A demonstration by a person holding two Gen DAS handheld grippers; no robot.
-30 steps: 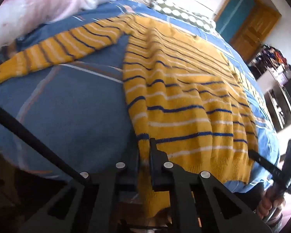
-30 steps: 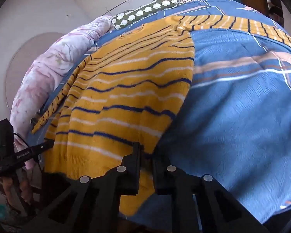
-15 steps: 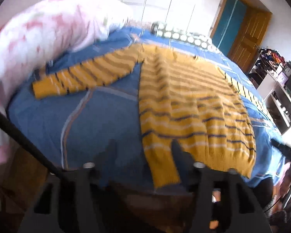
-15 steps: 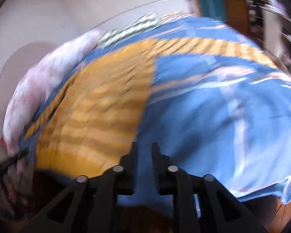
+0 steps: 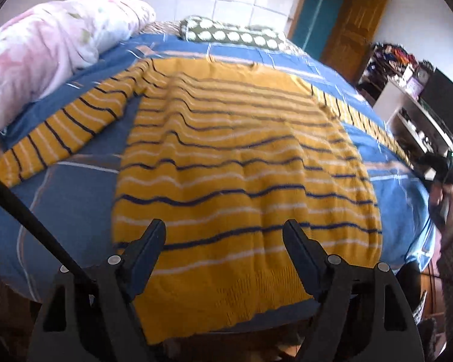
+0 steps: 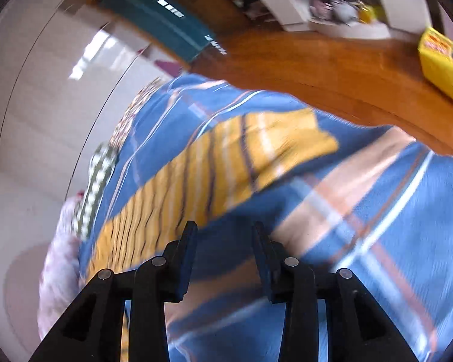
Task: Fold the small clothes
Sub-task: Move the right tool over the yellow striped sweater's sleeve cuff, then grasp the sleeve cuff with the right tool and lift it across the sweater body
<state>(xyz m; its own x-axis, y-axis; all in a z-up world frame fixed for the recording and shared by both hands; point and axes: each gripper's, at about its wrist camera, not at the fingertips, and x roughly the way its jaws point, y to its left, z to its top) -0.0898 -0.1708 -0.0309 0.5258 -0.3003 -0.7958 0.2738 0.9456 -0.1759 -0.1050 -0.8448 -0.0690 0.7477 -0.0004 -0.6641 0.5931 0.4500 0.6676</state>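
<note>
While the yellow striped sweater (image 5: 241, 175) lay spread flat on the blue plaid bedspread (image 5: 60, 199), the left gripper (image 5: 225, 235) hung wide open above its hem, grasping nothing. The right gripper (image 6: 223, 235), also parted and empty, pointed toward one sleeve (image 6: 226, 163).

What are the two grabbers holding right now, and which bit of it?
Nothing. The left gripper is open above the hem of the yellow striped sweater, and the right gripper is open near its sleeve, over the blue bedspread.

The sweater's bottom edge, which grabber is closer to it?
Left. The left gripper hangs open right over the sweater's bottom edge. The right gripper is off by the sleeve, over the blue bedspread.
</note>
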